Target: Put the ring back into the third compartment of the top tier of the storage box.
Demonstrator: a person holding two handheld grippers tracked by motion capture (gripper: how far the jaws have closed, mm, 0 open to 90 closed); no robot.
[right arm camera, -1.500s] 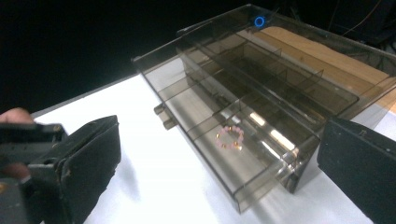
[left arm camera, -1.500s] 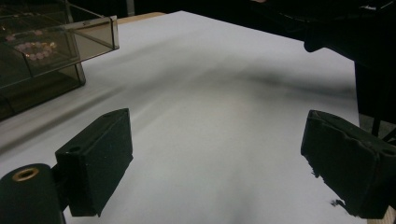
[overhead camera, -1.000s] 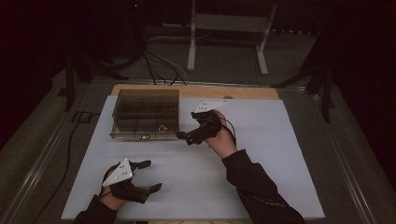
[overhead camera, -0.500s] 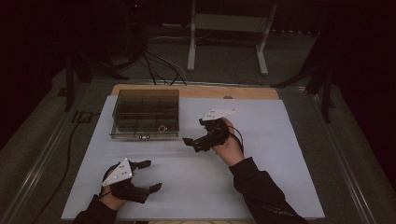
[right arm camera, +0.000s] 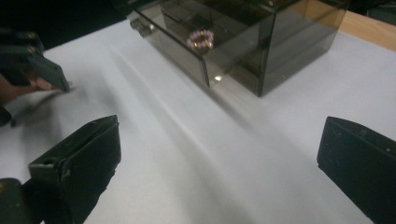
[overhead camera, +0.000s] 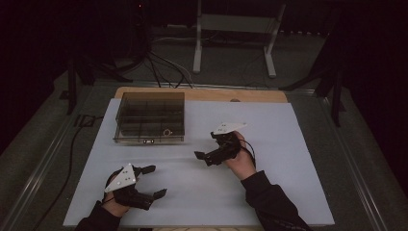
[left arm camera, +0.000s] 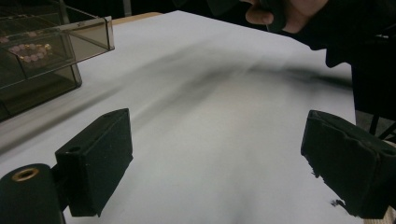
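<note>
In the high view, the box (overhead camera: 150, 118) is sitting upper left of centre on the white surface (overhead camera: 288, 192), a bracelet (overhead camera: 167, 132) lying inside near its front; the right tongs (overhead camera: 211, 155) are hanging open at centre, the left tongs (overhead camera: 153, 182) open at lower left. In the left gripper view, both pads are gaping empty, the box cut off at upper left. In the right gripper view, the bracelet is showing through tinted walls; whether the box is closed is hard to tell, so a reach may be hitting the wall and shoving it.

Bead bracelet (right arm camera: 201, 38) in smoked box (overhead camera: 150, 117)
Pink-beaded ring lying flat in a front compartment of the clear, divided box, near its right front corner.
</note>
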